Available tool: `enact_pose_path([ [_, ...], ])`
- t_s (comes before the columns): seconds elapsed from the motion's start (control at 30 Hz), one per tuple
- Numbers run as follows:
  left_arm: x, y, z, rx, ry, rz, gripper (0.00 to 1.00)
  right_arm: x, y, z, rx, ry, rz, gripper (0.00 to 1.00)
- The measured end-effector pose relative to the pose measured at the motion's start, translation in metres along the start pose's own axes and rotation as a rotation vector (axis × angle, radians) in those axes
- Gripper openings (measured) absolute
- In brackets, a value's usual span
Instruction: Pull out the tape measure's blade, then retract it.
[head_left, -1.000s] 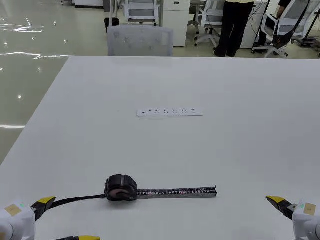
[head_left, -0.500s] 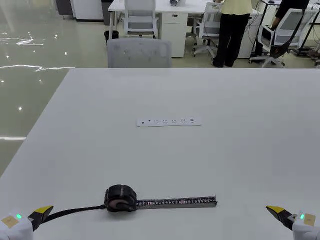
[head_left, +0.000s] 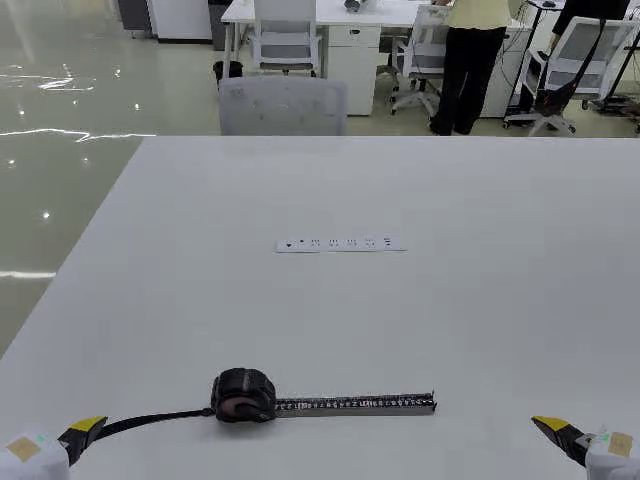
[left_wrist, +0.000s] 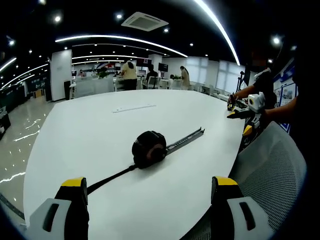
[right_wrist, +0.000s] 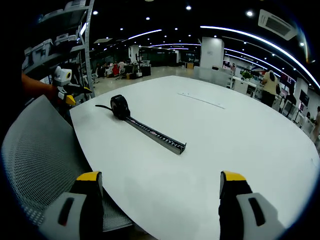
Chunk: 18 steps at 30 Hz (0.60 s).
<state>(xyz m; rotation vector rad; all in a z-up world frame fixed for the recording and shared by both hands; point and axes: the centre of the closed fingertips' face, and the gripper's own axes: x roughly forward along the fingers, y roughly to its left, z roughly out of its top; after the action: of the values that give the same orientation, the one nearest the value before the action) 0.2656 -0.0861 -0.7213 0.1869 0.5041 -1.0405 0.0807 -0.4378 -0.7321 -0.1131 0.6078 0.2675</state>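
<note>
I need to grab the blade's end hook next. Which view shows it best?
The right gripper view: the end hook lies nearest, large and unobstructed. The head view shows it small, side-on. The left gripper view shows it farther off, beyond the case.

Tape measure (head_left: 242, 394): black rounded case, seemingly upright on base, round side face toward near edge of white table (head_left: 300, 300). Blade (head_left: 355, 404) pulled out, lying flat and straight, running right from case in head view, hook at tip. Black strap (head_left: 155, 420) trails left from case.
</note>
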Motion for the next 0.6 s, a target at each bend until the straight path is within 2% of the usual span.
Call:
enact_pose_path([
  [0.27, 0.0030, -0.0042, -0.0025, -0.004, 0.004, -0.003, 1.00, -0.0020, 0.0023, 0.0014, 0.005, -0.009, -0.001, 0.99],
  [0.33, 0.0035, -0.0044, -0.0043, -0.003, 0.016, 0.000, 1.00, -0.0024, 0.0028, 0.0005, 0.007, -0.011, 0.001, 0.99],
  [0.47, 0.0026, -0.0072, -0.0031, -0.005, 0.011, -0.010, 1.00, -0.0022, 0.0034, -0.0015, -0.002, 0.001, 0.006, 0.99],
  [0.6, 0.0022, -0.0050, -0.0044, -0.002, 0.014, -0.007, 1.00, -0.0029, 0.0028, 0.0005, -0.005, 0.003, 0.004, 1.00],
])
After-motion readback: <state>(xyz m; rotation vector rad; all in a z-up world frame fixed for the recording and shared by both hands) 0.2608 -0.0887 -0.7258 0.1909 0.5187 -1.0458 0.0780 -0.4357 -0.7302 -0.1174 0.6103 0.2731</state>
